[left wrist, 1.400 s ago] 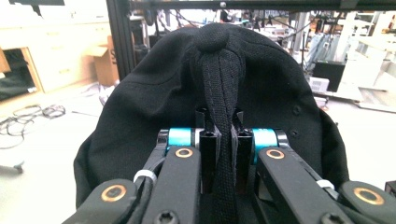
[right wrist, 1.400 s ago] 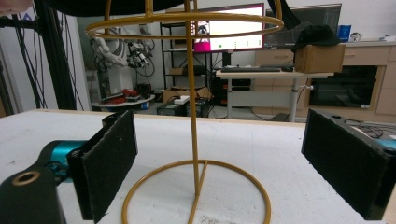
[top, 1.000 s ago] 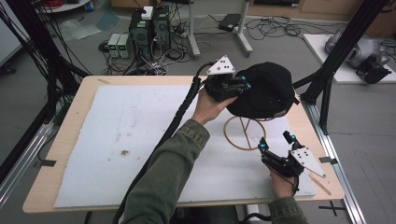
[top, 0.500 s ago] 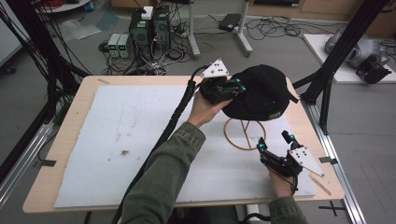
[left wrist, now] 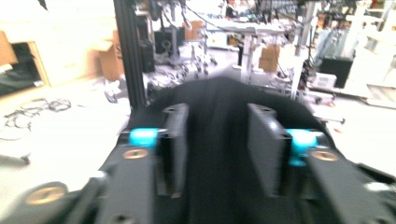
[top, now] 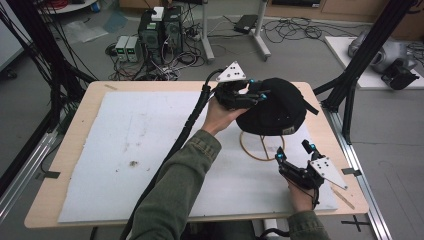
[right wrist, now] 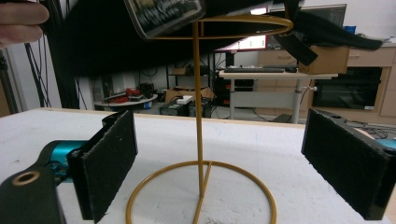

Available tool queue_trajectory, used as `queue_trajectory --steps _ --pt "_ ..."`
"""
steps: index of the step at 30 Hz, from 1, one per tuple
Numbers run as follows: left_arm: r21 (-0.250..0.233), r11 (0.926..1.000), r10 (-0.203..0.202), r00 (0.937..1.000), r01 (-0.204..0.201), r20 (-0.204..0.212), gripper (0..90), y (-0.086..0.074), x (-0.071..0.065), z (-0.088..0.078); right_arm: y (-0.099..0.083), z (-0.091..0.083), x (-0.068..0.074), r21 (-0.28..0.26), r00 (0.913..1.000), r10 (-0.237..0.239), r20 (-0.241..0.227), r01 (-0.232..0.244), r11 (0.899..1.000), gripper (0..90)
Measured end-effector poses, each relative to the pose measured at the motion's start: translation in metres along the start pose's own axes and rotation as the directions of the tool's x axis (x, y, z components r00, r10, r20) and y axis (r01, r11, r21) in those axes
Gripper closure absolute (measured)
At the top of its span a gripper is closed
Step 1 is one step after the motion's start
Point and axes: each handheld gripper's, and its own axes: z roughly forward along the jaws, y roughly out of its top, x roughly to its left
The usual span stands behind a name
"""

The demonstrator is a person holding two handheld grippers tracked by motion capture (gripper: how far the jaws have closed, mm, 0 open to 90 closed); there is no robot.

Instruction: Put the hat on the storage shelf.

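your high view looks down on the black fabric cap point(top: 272, 105); your left gripper view presses close to it, your right gripper view sits low beneath it.

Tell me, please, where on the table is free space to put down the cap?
The white mat is bare across its whole left half, from the left sleeve to the table edge. The right side is crowded: the gold stand with the black cap on it, the left gripper at the cap, the right gripper near the stand's base.
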Motion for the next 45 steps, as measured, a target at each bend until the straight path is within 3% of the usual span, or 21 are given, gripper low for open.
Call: queue_trajectory --steps 2,6,14,22,29,38,45 --pt "-0.009 0.9999 0.014 0.9999 -0.014 -0.009 41.0 0.002 0.0 -0.002 0.0 0.0 0.0 -0.003 1.0 -0.002 0.0 0.002 1.0 9.7" --pt "-0.015 0.9999 -0.004 0.9999 0.004 -0.013 29.1 0.003 0.002 -0.005 0.0 0.0 0.0 -0.005 1.0 -0.006 -0.002 0.006 1.0 9.7" --pt "-0.012 0.9999 -0.007 0.9992 0.006 -0.039 22.0 0.005 0.004 -0.016 0.0 0.0 0.002 -0.001 1.0 -0.004 -0.005 0.004 1.0 9.7" --pt "-0.01 0.9999 0.009 0.9959 -0.01 -0.091 18.4 0.006 0.006 -0.041 0.0 0.0 0.003 -0.004 0.9999 -0.011 -0.004 0.011 1.0 9.7" --pt "0.013 0.9981 0.062 0.9837 -0.06 -0.169 18.5 0.0 0.006 -0.068 0.0 0.0 0.005 -0.005 0.9999 -0.01 -0.009 0.01 1.0 9.7" --pt "-0.017 0.9993 0.028 0.9748 -0.033 -0.221 19.6 -0.008 0.01 -0.109 0.001 0.0 0.007 -0.003 0.9999 -0.008 -0.009 0.008 1.0 9.7" --pt "-0.012 0.9995 0.026 0.9603 -0.03 -0.278 19.7 -0.017 0.009 -0.14 0.001 -0.001 0.009 -0.003 1.0 -0.004 -0.008 0.004 1.0 9.7"
